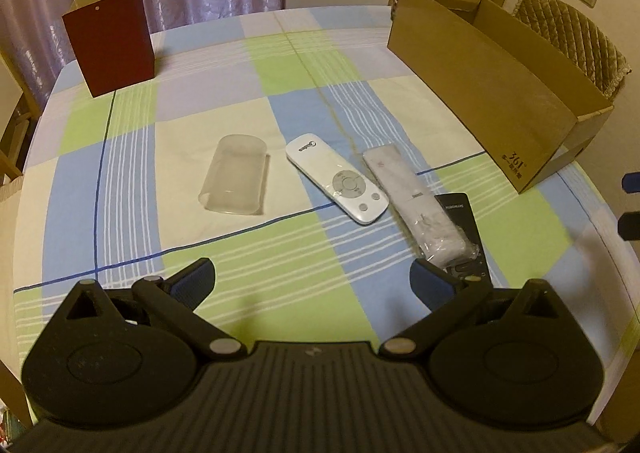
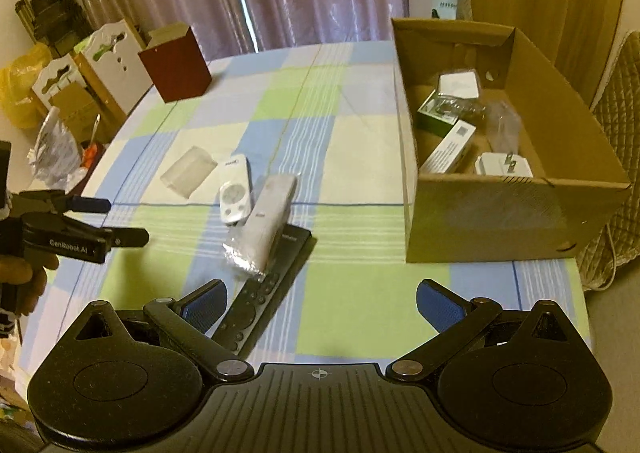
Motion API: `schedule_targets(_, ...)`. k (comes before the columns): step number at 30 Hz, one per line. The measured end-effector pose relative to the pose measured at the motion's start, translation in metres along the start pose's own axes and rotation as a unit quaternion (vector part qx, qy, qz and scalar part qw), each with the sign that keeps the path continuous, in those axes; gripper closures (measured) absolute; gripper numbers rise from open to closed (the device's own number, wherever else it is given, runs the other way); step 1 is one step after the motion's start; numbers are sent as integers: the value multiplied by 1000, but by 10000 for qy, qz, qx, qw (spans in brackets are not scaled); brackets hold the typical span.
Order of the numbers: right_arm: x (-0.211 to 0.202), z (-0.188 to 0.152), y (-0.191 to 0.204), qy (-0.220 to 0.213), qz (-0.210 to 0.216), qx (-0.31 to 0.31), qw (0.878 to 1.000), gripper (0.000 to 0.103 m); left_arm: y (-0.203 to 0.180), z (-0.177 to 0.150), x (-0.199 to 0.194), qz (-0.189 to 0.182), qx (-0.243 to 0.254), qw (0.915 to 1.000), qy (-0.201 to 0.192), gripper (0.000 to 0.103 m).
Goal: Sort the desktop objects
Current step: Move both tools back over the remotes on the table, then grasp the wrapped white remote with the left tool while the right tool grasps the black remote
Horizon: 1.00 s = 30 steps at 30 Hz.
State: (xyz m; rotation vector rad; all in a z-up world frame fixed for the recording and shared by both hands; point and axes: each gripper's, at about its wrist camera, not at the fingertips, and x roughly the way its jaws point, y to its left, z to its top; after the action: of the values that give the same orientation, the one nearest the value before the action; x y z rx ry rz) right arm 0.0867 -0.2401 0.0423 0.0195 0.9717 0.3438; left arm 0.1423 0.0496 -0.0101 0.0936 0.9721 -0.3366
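Four objects lie mid-table on the checked cloth: a clear plastic sleeve, a white remote, a plastic-wrapped white remote, and a black remote partly under the wrapped one. My left gripper is open and empty, short of the objects. My right gripper is also open, its left finger beside the black remote's near end. The cardboard box at right holds several small packages.
A dark red box stands at the far left of the table. A quilted chair back is behind the cardboard box. Bags and clutter sit past the table's left edge. Curtains hang behind.
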Motion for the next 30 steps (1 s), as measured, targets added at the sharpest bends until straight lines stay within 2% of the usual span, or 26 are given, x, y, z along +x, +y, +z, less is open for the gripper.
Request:
schedule_targets(8,8,-9,10,152,-141,58,9998,0,-5,-4,3,-245,118,9996,39,1)
schedule_targets(14,5,-24,11,263,-416,237,9985,0,-36,-4,18,-696,308,9971,-12,1)
schedule_targets(19,1,-34,0,355,-562,448,9968,0,-64,4,39,-912,234,9955,-53,2)
schedule_targets(24,5,-35,-18,432,-576,555,9959,0,-75,15,61,-879,-13,9961,1,20)
schedule_targets(30,15,-36,-36,486,-468,635,9957,0,-81,22,89,-733,-118,9969,251,35)
